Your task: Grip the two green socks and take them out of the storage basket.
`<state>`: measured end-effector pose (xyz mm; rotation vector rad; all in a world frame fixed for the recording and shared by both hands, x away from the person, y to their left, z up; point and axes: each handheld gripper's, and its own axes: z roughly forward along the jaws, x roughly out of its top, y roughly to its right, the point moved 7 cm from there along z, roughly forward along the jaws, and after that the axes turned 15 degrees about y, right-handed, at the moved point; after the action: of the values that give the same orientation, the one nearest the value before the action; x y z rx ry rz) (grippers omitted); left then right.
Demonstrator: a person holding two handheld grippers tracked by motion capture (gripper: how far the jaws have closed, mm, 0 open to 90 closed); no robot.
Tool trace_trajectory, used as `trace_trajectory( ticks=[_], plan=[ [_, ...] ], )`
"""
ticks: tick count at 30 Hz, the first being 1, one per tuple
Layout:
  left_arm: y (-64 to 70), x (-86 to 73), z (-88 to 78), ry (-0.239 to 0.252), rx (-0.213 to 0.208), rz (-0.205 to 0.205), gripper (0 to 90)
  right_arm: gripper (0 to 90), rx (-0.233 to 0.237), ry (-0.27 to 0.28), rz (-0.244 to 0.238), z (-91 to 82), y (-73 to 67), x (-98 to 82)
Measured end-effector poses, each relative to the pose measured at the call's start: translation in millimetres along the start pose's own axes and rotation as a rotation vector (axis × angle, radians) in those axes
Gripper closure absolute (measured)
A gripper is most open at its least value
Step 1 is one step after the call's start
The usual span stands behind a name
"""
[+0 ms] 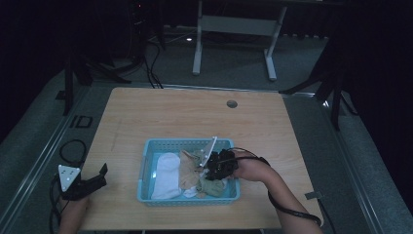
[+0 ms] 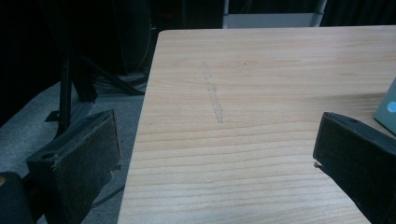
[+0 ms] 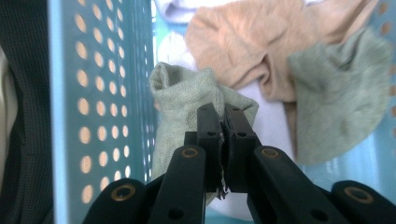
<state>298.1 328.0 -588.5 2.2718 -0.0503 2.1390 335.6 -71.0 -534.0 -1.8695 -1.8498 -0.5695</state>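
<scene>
Right claw (image 3: 223, 140) at lower centre clamping shut on green sock (image 3: 187, 100) fold, inside blue basket (image 3: 100, 93). Sock looking soft, light, limp; bunched fold gripping best. Left claw (image 2: 215, 154) gaping wide, empty, idling over bench (image 2: 261, 84). Sock's lower end hiding behind jaws.

Dim lab: tripod legs (image 1: 73, 78), cables (image 1: 151, 68)
</scene>
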Motion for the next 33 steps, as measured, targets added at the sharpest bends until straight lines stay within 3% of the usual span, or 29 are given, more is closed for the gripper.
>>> trace_trajectory(
  ticks=[5,12,19,29,30,33],
  plan=[
    [0.0,0.0,0.0,0.0,0.001,-0.001,0.3,87.0,-0.007,0.025,-0.017,-10.7,-2.5,9.1],
    [-0.1,0.1,0.3,0.002,0.003,-0.001,0.3,87.0,-0.046,0.09,-0.049,-42.4,-3.2,26.8],
    [-0.3,0.0,0.4,0.001,0.006,-0.002,0.3,87.0,-0.077,0.136,-0.049,-70.5,-1.6,35.8],
    [-0.4,-0.1,0.6,-0.002,0.009,-0.002,0.4,86.9,-0.142,0.182,-0.025,-105.1,5.4,31.8],
    [-0.5,-0.1,0.6,-0.002,0.009,-0.003,0.3,86.9,-0.163,0.193,-0.014,-116.3,8.2,27.4],
    [-0.5,-0.1,0.6,-0.003,0.01,-0.003,0.4,87.0,-0.186,0.207,0.002,-128.8,11.1,21.8]
  ],
)
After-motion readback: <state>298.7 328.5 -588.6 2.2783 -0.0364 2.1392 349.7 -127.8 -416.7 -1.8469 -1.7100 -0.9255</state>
